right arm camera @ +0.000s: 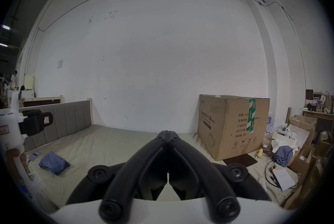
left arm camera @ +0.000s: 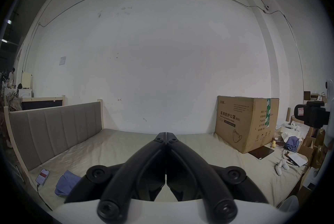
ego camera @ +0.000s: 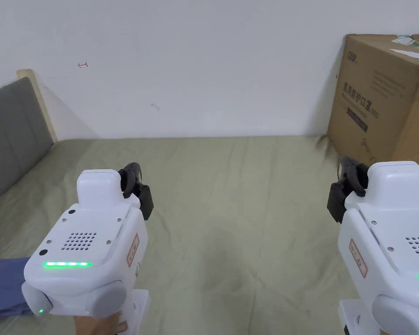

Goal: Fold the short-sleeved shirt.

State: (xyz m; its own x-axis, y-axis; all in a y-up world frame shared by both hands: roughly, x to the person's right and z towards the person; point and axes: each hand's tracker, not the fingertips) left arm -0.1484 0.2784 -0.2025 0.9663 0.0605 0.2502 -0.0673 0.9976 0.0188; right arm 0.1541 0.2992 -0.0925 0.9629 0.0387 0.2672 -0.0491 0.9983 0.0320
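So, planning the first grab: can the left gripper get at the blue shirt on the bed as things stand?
Probably yes. The blue shirt lies crumpled on the bed sheet, on the side of the left gripper, with nothing over it. A phone lies beside it. The jaws are shut and must open first.

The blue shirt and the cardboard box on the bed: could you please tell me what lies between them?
Bare sheet, apart from the gripper's own shut jaws in the foreground. The right gripper view shows the blue shirt crumpled at left and the cardboard box at right.
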